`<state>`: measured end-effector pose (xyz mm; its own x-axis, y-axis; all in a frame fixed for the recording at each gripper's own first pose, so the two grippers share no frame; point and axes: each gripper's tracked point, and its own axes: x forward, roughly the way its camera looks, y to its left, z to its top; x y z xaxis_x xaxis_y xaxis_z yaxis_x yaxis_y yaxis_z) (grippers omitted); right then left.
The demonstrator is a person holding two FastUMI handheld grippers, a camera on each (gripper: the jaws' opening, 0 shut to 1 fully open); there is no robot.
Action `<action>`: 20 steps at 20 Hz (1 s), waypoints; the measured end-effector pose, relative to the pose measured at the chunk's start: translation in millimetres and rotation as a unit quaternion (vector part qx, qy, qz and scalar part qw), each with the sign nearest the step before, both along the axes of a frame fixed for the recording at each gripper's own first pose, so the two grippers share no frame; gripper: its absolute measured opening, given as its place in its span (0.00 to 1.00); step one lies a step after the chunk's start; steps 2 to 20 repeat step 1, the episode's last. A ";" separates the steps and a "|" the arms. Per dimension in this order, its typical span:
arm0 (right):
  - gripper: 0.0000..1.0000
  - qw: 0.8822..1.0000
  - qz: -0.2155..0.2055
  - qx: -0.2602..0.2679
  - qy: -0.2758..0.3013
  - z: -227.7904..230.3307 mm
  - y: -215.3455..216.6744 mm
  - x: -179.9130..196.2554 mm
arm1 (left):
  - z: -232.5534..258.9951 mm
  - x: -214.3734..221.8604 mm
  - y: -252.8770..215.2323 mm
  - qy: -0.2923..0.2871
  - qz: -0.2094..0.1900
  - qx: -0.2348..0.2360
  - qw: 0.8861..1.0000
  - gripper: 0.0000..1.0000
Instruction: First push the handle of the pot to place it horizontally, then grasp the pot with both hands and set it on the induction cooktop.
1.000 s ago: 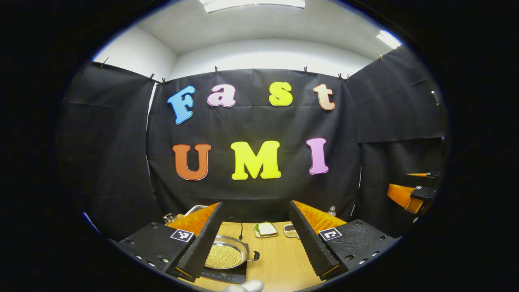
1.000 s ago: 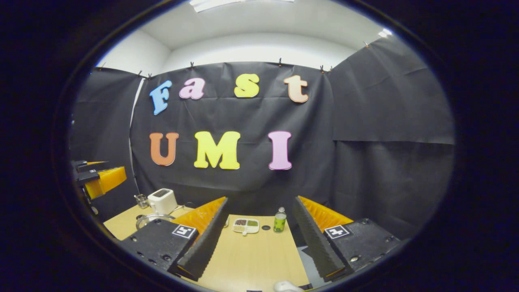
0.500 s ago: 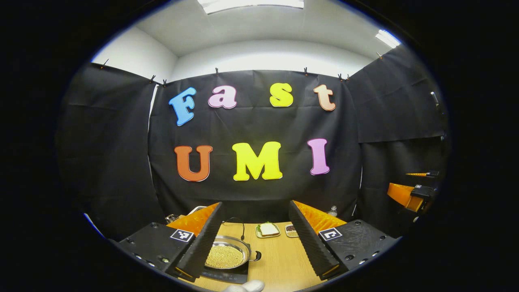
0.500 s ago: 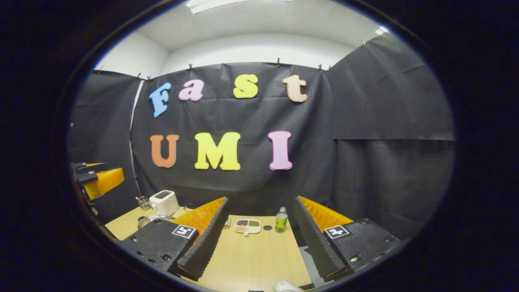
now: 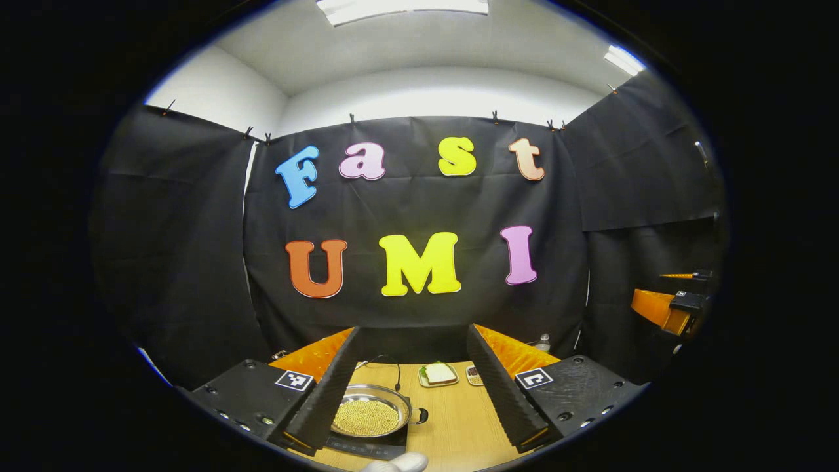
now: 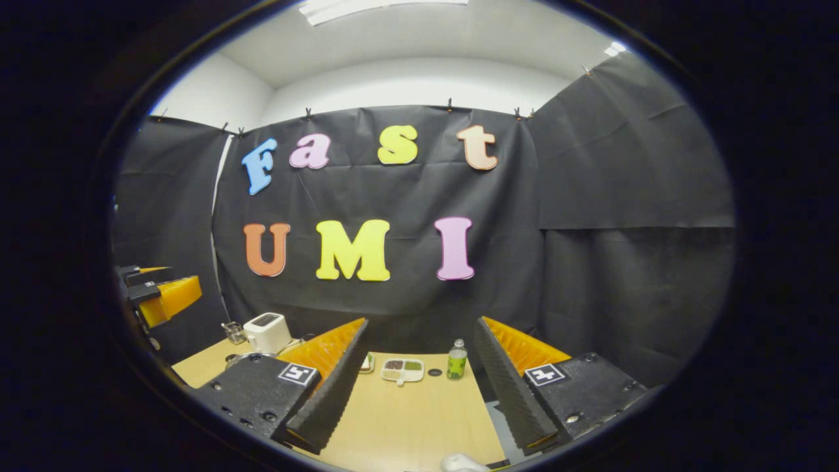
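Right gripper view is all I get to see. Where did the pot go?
Observer: The pot sits on the induction cooktop, in the left gripper view.
Operator: What's inside it?
Observer: Small yellow grains cover its bottom.
Operator: Is the other gripper grabbing it?
Observer: No. The left hand-held gripper is open and holds nothing.

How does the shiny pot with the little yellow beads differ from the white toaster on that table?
The pot is low, round and metal; the toaster is a tall, white box. The pot is open-topped and filled with yellow beads; the toaster's slots look dark, with nothing seen in them. The pot rests on the black induction cooktop; the toaster stands at the table's far edge. Neither is touched by a claw.
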<state>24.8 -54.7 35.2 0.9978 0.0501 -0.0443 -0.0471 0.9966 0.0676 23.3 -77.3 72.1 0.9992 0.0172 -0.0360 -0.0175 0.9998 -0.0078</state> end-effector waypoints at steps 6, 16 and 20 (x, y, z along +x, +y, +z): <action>1.00 1.000 0.001 0.003 -0.001 1.2 -0.2 0.4 | 0.3 0.2 0.9 -0.001 0.000 0.002 1.000 0.96; 1.00 1.000 0.001 0.003 -0.001 1.2 -0.2 0.4 | 0.3 0.2 0.9 -0.001 0.000 0.002 1.000 0.96; 1.00 1.000 0.001 0.003 -0.001 1.2 -0.2 0.4 | 0.3 0.2 0.9 -0.001 0.000 0.002 1.000 0.96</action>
